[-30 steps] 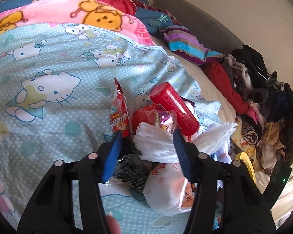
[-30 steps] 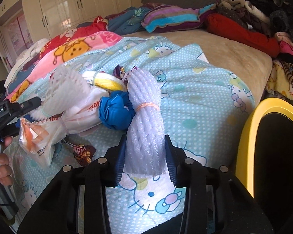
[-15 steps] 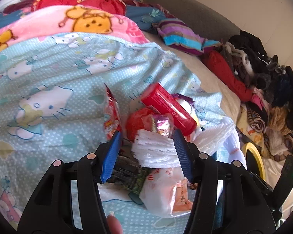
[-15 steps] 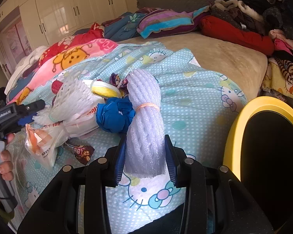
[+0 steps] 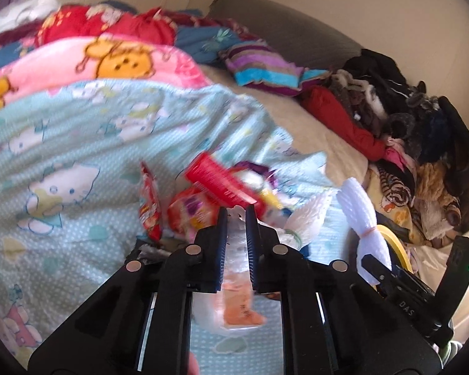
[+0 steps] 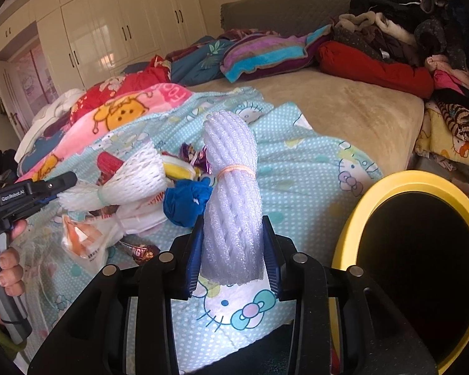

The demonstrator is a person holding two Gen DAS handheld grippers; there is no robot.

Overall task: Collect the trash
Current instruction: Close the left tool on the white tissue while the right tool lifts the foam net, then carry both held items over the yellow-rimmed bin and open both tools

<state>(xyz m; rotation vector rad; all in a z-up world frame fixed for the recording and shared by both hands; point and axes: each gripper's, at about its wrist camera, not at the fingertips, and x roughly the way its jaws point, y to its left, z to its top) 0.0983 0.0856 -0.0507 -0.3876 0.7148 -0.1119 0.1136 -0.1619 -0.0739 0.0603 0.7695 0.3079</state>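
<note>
Left gripper (image 5: 236, 215) has just been closing and its jaws now stand nearly together, clamped on the tied neck of a white foam fruit net bundle (image 6: 134, 181) fanned out at 1 end; seen from the right wrist view it sits at left centre, clear of the blanket, with a clear plastic bag with orange print (image 6: 84, 237) hanging under it. Whether the bag is in the same pinch, cannot tell. Right gripper (image 6: 231, 240) is clamped on the lower half of a pale lilac foam net roll banded with 1 orange rubber band (image 6: 231, 187), upright in centre frame, jaws partly closed and squeezing its sides. Both nets should be very light, soft and springy: they crush under the pads, so grip at the banded waist or the knot, where the foam is compact, not the flared end. Slip risk looks low, the mesh is grippy. Rest of the trash pile lies on the light blue cat-print blanket (image 6: 312, 162): red cylindrical snack can (image 5: 222, 184), red foil snack packet (image 5: 148, 209), crumpled blue plastic bag (image 6: 184, 203), brown candy bar wrapper (image 6: 140, 251). Can is rigid and smooth, take it across the middle; foil is slick, pinch an edge. Yellow-rimmed black bin (image 6: 353, 228) is at lower right, just beside the right gripper, likely the drop point.
</note>
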